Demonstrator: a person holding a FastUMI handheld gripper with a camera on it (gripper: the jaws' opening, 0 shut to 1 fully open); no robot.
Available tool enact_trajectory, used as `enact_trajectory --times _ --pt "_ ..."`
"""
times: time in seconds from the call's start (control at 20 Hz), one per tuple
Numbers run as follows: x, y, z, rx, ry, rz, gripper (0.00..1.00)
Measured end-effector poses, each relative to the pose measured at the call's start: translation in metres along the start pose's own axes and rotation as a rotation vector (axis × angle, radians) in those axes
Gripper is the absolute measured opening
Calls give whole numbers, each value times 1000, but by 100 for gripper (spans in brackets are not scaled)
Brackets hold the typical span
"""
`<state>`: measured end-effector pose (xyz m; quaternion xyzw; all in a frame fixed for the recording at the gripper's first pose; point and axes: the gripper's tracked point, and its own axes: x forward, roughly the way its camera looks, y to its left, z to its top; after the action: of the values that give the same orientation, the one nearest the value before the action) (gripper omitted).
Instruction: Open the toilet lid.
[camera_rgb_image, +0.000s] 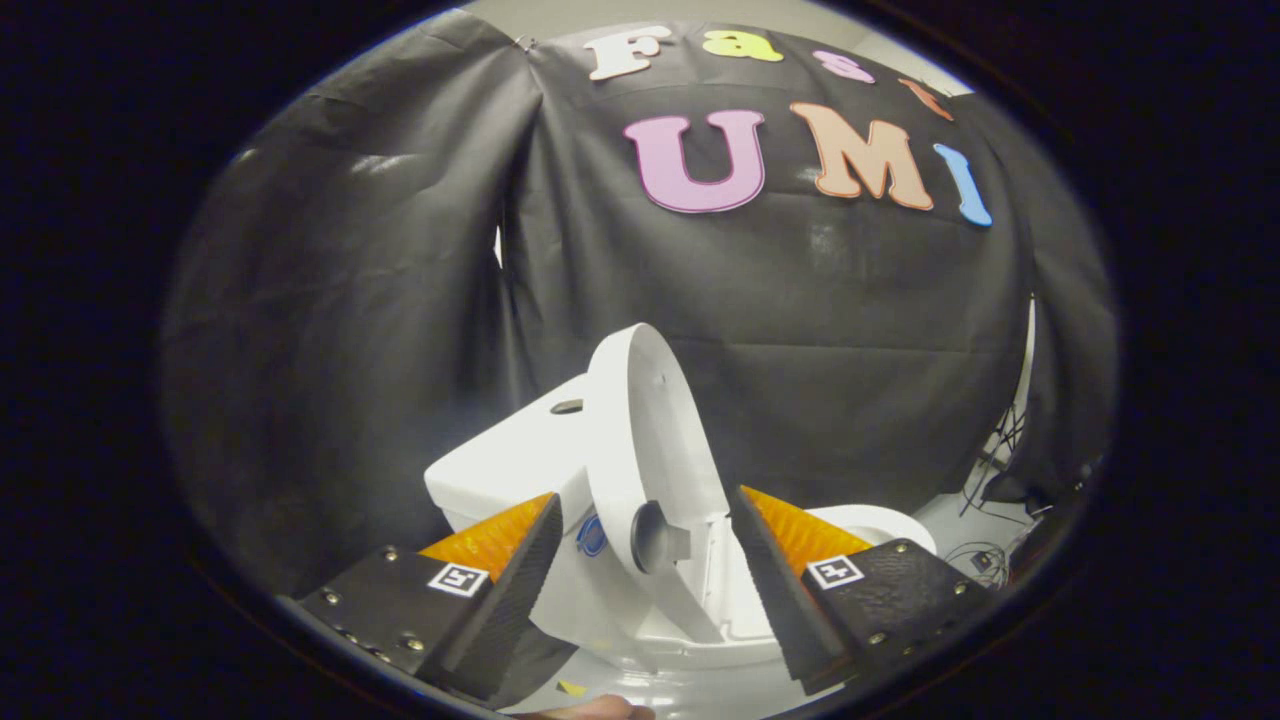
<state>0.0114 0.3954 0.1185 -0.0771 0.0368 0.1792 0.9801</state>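
Observation:
A white toilet stands ahead of my fingers, in front of the black cloth wall. Its lid (650, 440) is raised nearly upright, leaning toward the white tank (515, 455), with its inner face turned to the right. A dark round bumper (652, 537) sits low on the lid. The bowl rim (880, 522) shows to the right, behind the right finger. My gripper (645, 560) is open; the lid's lower part lies between the two fingers, and neither finger presses on it.
Black cloth hangs behind and on both sides of the toilet. Loose cables (985, 480) lie on the pale floor at the right, by the cloth's edge. A dark flush button (566, 406) sits on top of the tank.

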Motion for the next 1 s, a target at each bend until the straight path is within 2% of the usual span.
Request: enact_trajectory --times 0.45,0.75,1.0 --pt "-31 -30 53 -31 -106 -15 100" --pt "-45 -69 68 -2 -136 -26 100" --pt "-48 -120 62 -18 -117 -66 100"
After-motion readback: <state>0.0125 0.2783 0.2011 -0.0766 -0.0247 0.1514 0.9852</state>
